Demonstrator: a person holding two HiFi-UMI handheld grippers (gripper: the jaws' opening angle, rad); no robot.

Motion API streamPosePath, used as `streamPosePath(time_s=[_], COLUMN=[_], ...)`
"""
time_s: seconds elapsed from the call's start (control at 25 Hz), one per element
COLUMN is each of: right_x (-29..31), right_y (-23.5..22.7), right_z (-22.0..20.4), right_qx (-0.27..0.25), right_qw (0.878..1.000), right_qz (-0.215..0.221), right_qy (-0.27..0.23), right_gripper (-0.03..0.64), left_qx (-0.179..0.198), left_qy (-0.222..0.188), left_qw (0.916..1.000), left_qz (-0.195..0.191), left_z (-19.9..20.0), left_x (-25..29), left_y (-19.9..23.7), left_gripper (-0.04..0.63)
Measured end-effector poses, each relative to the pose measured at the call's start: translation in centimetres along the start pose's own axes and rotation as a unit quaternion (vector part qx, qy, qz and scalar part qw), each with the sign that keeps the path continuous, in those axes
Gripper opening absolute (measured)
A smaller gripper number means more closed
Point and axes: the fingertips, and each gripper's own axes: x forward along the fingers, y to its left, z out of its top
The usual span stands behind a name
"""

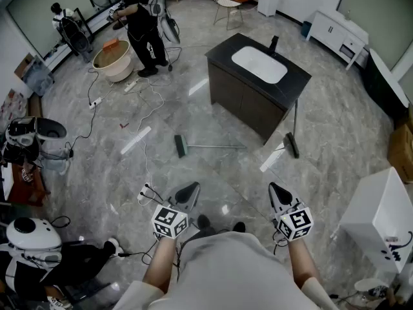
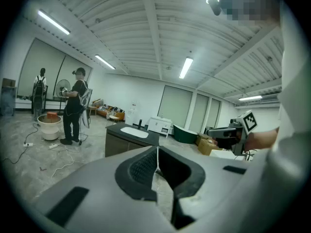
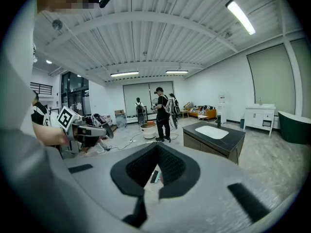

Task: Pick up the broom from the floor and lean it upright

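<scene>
Head view: held the left hand-held gripper (image 1: pixel 187 196) and the right hand-held gripper (image 1: pixel 281 197) low and side by side above the grey marble floor (image 1: pixel 213 179), each narrowed to a closed point and carrying nothing. Found the broom (image 1: pixel 208 147) lying flat on the floor in front of the black-topped sink cabinet (image 1: pixel 245 102), with its dark head to the left and its thin handle running right, well apart from both tools. Noted a second long-handled tool (image 1: pixel 292 144) with its head on the floor and its stick up against the cabinet's near corner. Further back, saw a person in black (image 1: pixel 143 28) standing beside a beige tub (image 1: pixel 115 60), with white cables trailing across the floor near them.

Left gripper view: showed the left hand-held gripper (image 2: pixel 156 152) clenched, its dark ribbed pads meeting along a thin line with nothing between them. Beyond the tips, caught the sink cabinet (image 2: pixel 127 140), the person in black (image 2: pixel 74 106) and the beige tub (image 2: pixel 50 125). At the right edge, caught the right hand-held gripper (image 2: pixel 216 131) with its marker cube.

Right gripper view: showed the right hand-held gripper (image 3: pixel 156 147) clenched too, tips together and empty. Through the slit under the tips, glimpsed the broom (image 3: pixel 154 176) down on the floor. Also took in the sink cabinet (image 3: pixel 214 137), the person in black (image 3: pixel 163 113) and, at the left, the left hand-held gripper (image 3: pixel 108 130).
</scene>
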Motion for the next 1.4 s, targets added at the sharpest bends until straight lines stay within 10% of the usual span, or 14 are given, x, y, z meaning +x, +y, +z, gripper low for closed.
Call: streamPosePath(time_s=[1.4], right_x=[9.6], right_y=[8.2], right_z=[0.8], right_qx=[0.016], right_qw=[0.999], right_qz=[-0.043], right_qy=[0.009], right_gripper=[-0.006], left_qx=[-0.015], left_qy=[0.033], left_qw=[0.9984], left_qz=[-0.044], left_z=[-2.0], left_x=[-3.9], left_y=[12.8], left_gripper=[0.011])
